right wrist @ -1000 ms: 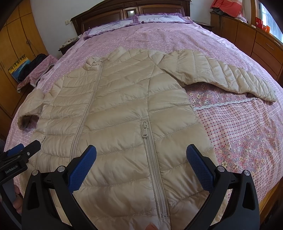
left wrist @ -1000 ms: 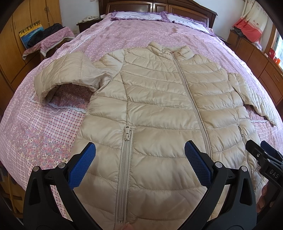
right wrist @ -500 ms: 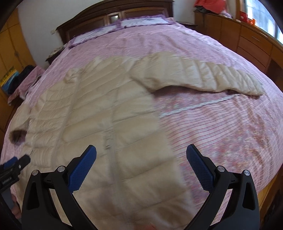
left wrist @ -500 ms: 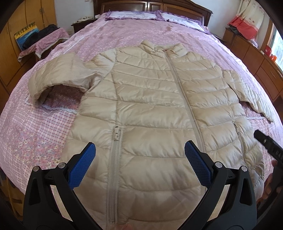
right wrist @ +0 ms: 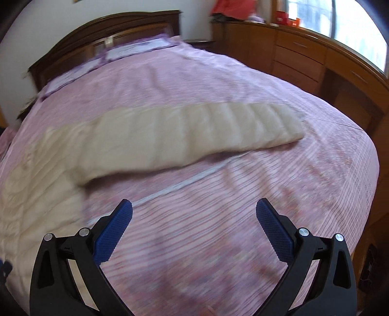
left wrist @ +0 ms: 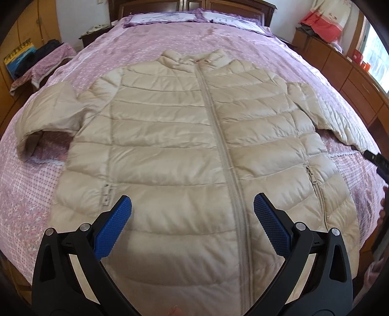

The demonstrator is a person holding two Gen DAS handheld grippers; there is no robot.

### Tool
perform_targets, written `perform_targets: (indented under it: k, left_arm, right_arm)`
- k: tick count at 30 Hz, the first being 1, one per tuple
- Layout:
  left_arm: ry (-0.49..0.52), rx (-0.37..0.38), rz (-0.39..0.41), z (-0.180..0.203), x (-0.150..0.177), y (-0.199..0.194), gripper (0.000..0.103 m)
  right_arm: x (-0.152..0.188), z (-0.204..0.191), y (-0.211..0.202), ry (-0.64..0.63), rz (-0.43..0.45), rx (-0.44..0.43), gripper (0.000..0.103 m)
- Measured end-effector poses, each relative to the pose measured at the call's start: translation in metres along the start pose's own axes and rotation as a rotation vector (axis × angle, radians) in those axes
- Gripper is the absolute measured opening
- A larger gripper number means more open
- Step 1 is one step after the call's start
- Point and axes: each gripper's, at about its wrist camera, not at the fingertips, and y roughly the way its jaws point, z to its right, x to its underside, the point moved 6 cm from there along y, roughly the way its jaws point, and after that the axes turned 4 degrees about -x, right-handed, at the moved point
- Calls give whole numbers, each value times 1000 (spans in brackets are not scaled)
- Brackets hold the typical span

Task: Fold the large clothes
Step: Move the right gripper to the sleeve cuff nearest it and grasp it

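A beige quilted puffer jacket [left wrist: 184,136] lies flat and zipped, front up, on the pink bed [left wrist: 29,189]. Its left sleeve [left wrist: 46,114] bends down, and its right sleeve [left wrist: 325,111] stretches to the right. My left gripper [left wrist: 192,214] is open and empty above the jacket's hem near the main zipper. My right gripper [right wrist: 194,218] is open and empty over bare bedspread [right wrist: 218,218]. In the blurred right wrist view the outstretched sleeve [right wrist: 194,131] lies ahead of it and the jacket body [right wrist: 31,184] is at the left.
A dark wooden headboard [left wrist: 194,6] with pillows [left wrist: 165,18] stands at the far end. Wooden drawers [right wrist: 304,58] run along the right side under a window. A cloth-covered stand with dark clothes [left wrist: 41,63] is at the left. The right gripper's tip [left wrist: 376,160] shows at the left wrist view's right edge.
My right gripper has swung right, off the jacket body, and now faces the right sleeve and bare bedspread. My left gripper has shifted right, toward the main zipper.
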Motion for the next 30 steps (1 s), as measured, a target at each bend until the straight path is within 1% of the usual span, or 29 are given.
perform_targets:
  k: [3,8,11,14,20,23,30]
  left_arm:
    - [11,5,-2,8,-2,4,100]
    - [16,2,-10,18,-3,11,100]
    - [15,-8,-18,21,-2,16,100]
    - [23,-26,-27,23,1,21,100]
    - [36,-55,-31,26,5,26,100]
    - [45,-63,-33,26,7,28,100]
    - [45,-69,-26,27,10,31,100]
  right_arm:
    - [-15,36,17,37,12,66,98]
    - [-40,86,36,142,55,81,98]
    - [-56,107,52,187,62,89,98]
    - [-66,118,66,214,50,96,98]
    - [-89,140,95,230,43,153,98]
    - [-97,150,110,255,25,144,98]
    - [-101,152,130,220,0,173,98]
